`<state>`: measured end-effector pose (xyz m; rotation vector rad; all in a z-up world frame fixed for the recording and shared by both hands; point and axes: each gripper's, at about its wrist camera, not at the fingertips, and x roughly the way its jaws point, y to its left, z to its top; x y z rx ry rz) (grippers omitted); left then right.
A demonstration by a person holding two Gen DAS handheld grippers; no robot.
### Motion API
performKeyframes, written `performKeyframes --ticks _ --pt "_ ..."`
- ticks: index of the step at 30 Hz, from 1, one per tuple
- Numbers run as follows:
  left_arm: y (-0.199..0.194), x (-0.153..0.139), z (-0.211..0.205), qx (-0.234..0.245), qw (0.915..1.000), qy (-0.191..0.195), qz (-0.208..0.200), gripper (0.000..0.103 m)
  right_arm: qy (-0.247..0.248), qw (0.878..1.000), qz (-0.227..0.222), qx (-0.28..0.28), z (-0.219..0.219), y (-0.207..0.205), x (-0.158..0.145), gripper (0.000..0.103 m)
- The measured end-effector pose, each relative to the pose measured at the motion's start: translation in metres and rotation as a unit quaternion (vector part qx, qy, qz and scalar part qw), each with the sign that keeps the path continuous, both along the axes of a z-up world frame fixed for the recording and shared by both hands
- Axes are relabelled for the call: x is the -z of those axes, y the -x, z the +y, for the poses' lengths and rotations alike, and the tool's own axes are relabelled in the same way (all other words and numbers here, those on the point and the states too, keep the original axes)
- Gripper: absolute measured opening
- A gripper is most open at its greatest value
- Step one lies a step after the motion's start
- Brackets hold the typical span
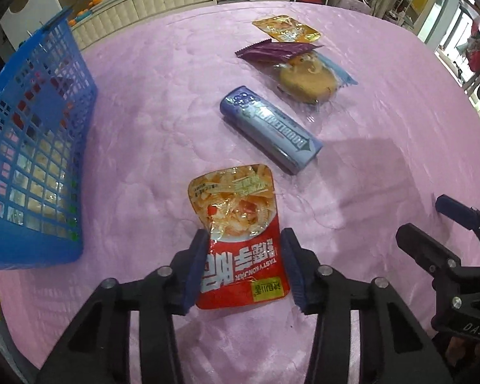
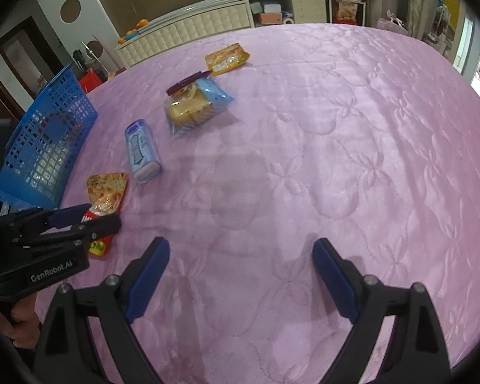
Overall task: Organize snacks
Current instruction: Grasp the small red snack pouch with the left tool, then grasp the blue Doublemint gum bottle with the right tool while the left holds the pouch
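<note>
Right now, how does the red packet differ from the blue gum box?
The red packet is a flat, crinkly pouch; the blue gum box is a rigid long block. The packet lies between the left gripper's fingers, nearest the blue basket; the box lies untouched farther out. The packet shows a food photo, the box only lettering. Both rest on the pink cloth.

You see a pink quilted bedspread (image 1: 176, 121) stitched with flower outlines. The basket (image 1: 32, 160) is blue lattice. Your nearest pouch (image 1: 236, 236) is red with orange noodles pictured; the tube (image 1: 268, 128) is blue, another packet (image 1: 278, 49) purple, and the farthest packet (image 1: 284, 28) orange-yellow.
</note>
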<state>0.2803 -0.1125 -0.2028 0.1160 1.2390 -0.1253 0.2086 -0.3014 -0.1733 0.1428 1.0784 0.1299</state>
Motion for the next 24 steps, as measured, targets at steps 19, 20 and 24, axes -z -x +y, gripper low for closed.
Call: performKeyframes --ticks 19,20,24 --pt "0.006 -0.008 0.027 -0.031 0.9959 0.077 0.036 0.023 0.003 1.0 0.004 -0.009 0.007 -0.005 -0.003 0.093" --pt "0.008 -0.008 0.025 -0.026 0.9967 0.071 0.03 0.023 0.004 1.0 0.003 -0.011 0.008 -0.007 -0.004 0.093" --pt "0.021 -0.013 0.021 -0.023 0.9977 0.063 0.006 0.016 0.019 0.999 -0.001 -0.028 0.018 -0.014 -0.011 0.093"
